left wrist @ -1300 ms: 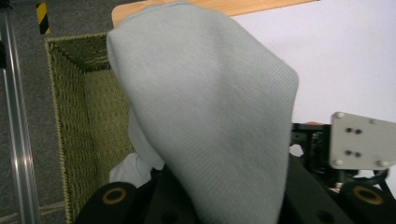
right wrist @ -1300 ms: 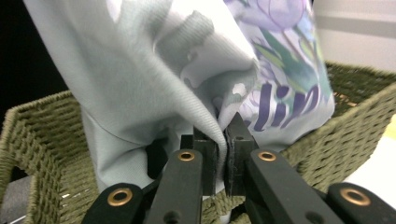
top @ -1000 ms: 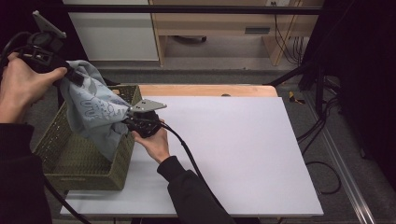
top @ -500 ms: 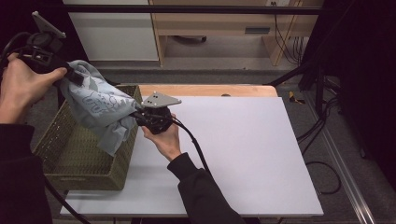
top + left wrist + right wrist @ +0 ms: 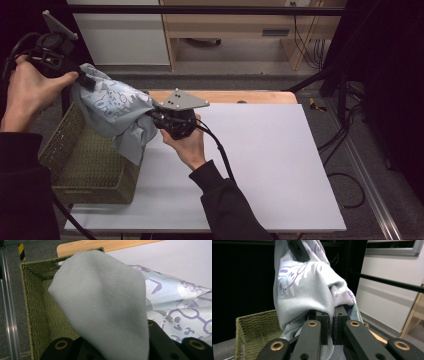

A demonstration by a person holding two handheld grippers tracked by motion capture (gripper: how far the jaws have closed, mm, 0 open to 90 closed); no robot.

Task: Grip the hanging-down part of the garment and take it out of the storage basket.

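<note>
Lifted higher and pulled out toward the white table (image 5: 280, 165) since a moment ago: right gripper (image 5: 152, 114), pinched tight on the pale printed cloth (image 5: 112, 107). Left gripper (image 5: 85, 80) pinched on the other end, probably a corner. Cloth stretched above the green woven basket (image 5: 75, 165), nearly out.

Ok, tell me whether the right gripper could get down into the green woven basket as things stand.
Probably not freely. The right gripper is shut on the pale blue printed cloth, which the left gripper also clamps, and the cloth hangs over the green woven basket. Its open top is otherwise unobstructed.
</note>
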